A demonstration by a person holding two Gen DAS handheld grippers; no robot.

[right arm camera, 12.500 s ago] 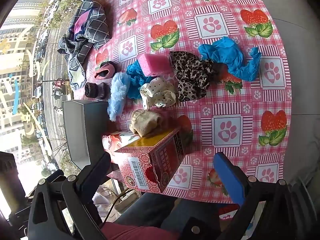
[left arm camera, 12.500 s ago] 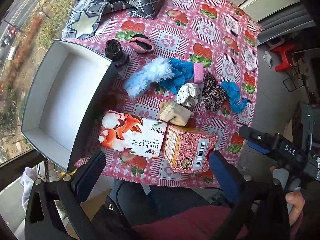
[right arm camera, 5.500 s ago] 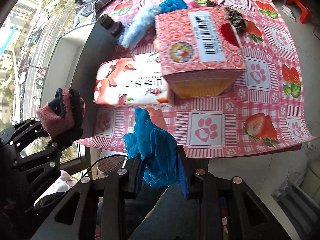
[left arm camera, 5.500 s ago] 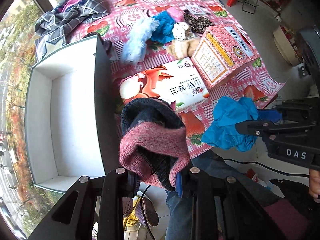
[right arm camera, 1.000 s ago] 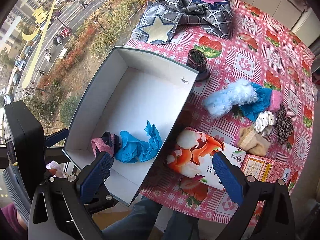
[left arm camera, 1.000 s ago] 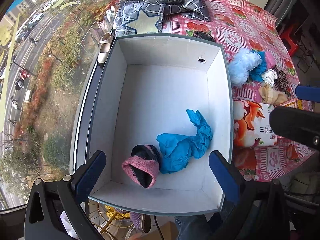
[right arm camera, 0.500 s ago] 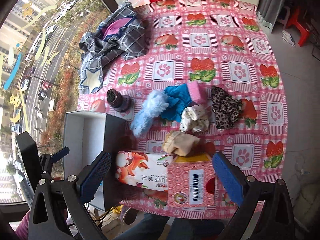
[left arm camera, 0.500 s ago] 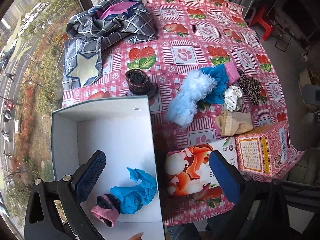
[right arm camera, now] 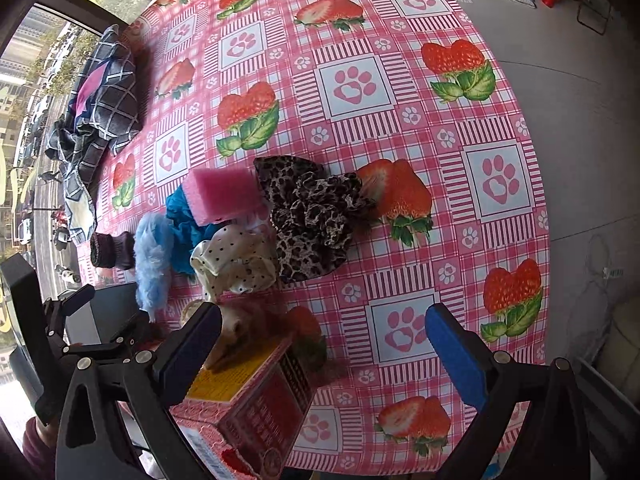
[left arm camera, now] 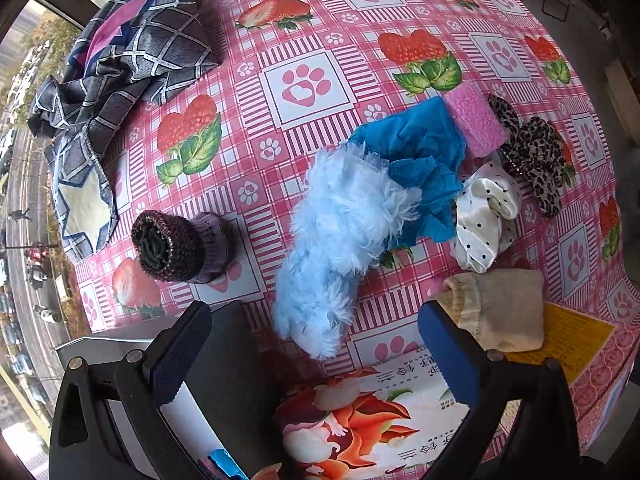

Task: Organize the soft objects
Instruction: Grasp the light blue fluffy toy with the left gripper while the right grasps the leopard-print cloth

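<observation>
Black gripper [left arm camera: 314,354] frames, blue pads [left arm camera: 448,356]

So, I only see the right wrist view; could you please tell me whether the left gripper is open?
Observer: Yes, the left gripper is open and empty, above the near end of the fluffy light-blue sock.
Operator: Thank you. How does the beige sock lie?
Observer: Flat, cuff toward the fluffy light-blue sock, other end against the carton.
Operator: Anything nearer?
Observer: A flower-printed tissue pack, beside the grey box.
</observation>
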